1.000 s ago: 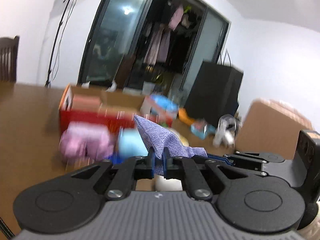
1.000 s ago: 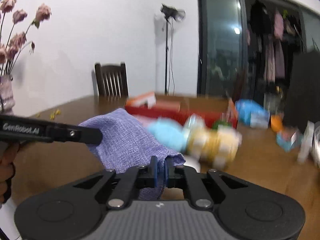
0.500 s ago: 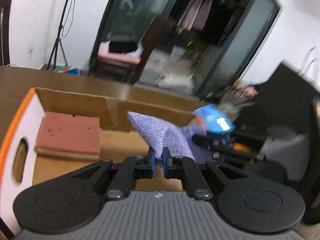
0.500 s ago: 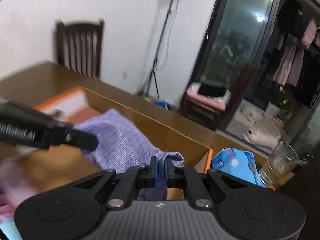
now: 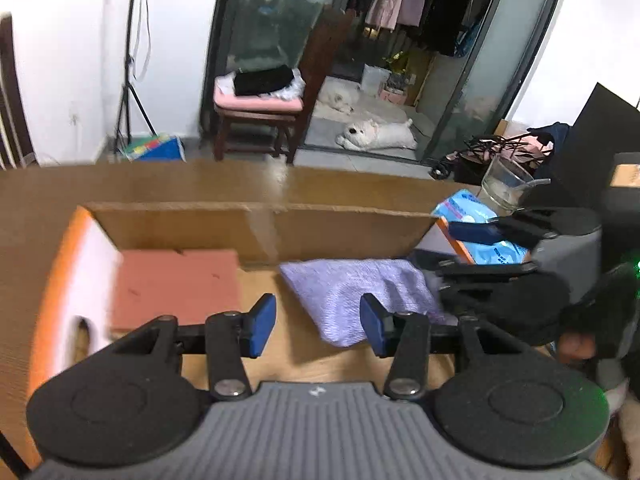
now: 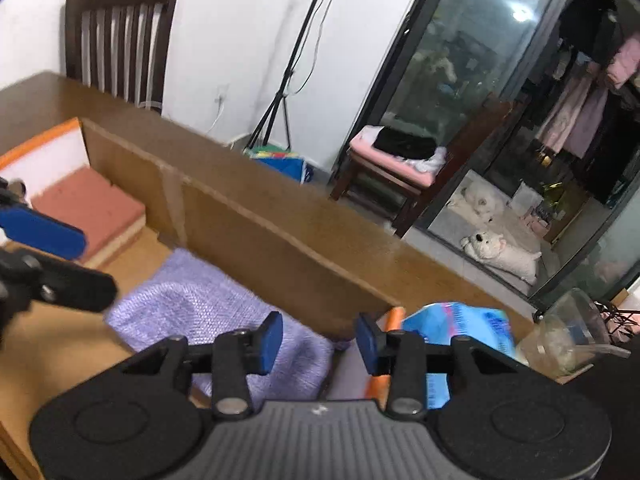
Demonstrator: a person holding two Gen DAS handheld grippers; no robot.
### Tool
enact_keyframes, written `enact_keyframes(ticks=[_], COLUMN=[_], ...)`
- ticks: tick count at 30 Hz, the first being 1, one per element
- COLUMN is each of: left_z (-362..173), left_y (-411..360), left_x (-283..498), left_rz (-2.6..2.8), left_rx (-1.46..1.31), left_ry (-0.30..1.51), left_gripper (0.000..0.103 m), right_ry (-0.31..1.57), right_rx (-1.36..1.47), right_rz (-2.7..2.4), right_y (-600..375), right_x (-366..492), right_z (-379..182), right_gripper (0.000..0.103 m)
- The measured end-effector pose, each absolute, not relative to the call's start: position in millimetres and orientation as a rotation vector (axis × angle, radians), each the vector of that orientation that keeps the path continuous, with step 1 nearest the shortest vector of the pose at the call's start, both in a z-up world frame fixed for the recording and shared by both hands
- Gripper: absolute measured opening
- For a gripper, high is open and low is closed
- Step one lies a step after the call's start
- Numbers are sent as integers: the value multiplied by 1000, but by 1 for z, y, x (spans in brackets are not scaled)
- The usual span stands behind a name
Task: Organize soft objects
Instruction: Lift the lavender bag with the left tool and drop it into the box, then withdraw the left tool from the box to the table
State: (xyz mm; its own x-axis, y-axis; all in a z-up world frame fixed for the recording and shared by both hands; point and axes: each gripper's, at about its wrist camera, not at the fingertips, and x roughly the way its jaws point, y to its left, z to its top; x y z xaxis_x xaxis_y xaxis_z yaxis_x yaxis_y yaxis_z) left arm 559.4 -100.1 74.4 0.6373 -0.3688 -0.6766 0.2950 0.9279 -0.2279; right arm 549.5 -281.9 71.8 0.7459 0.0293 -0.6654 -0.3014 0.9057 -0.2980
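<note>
Wooden table (image 5: 140,184) is carrying the cardboard box (image 5: 256,224); inside it the purple cloth (image 5: 352,292) is lying beside a red sponge (image 5: 176,284). Left gripper (image 5: 318,320) and right gripper (image 6: 318,340) are opening, releasing it; fetching another soft item looks next.

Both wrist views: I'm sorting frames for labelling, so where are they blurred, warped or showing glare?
Left wrist view: the brick-red sponge block and the cardboard box's orange-edged end wall smear with motion; the fisheye bends the door frame. Right wrist view: the lilac knitted cloth is soft at its edges, the blue plastic packet is blurred, and lamps glare in the glass door.
</note>
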Motion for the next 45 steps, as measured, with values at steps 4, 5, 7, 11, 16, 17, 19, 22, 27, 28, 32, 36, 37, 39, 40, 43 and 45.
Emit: enact_keyframes(ticks=[4,5,7,11,16,17,19,22,27,28,32,36,37,39,40,43,45], left_z=[116,128,149,186,197,192,178,149,85,74,35,7,4,2,2,6,8], left_y=[-81,-76,-67,-52,-31,-28,-22,-21,-23,-22,-12,-6,-6,-5,-2,-1,-4], left_x=[526,514,491,445,370,356,319,257,175,166,120,82,75,68,66,71,76], left_rz=[-341,-334,-320,-310,-316,-313,-297,-289,-293,-293,-258,-254,-262,-266,-264,-259,-255], left_rx=[-55,-44,-24,4,-8,-13,-17,39,109,91,20,21,24,23,20,8,12], left_ry=[726,702,659,588,473,457,425,326,252,272,310,366,373,372,369,366,364], left_gripper=[50,52,57,65,76,77,78,89,95,96,98,98,98,99,99,99,99], right_ry=[666,651,617,571,464,440,409,342,286,282,249,291,316,347,352,362,361], right_rx=[-381,-379,-375,-367,-322,-300,-247,-172,-96,-76,-51,-22,-10,-1,0,3,20], right_rz=[185,181,171,160,128,137,161,200,199,208,250,243,252,266,269,241,218], right_y=[-296,-300,-309,-323,-332,-333,-334,-335,-329,-328,-320,-312,-311,-308,-307,-304,-305], right_x=[519,507,484,429,355,337,299,234,144,127,68,25,17,8,5,5,8], right_z=[116,129,155,200,216,212,200,175,123,112,66,29,23,16,12,4,4], right_gripper=[43,46,52,58,69,69,69,70,73,76,83,83,83,83,83,83,83])
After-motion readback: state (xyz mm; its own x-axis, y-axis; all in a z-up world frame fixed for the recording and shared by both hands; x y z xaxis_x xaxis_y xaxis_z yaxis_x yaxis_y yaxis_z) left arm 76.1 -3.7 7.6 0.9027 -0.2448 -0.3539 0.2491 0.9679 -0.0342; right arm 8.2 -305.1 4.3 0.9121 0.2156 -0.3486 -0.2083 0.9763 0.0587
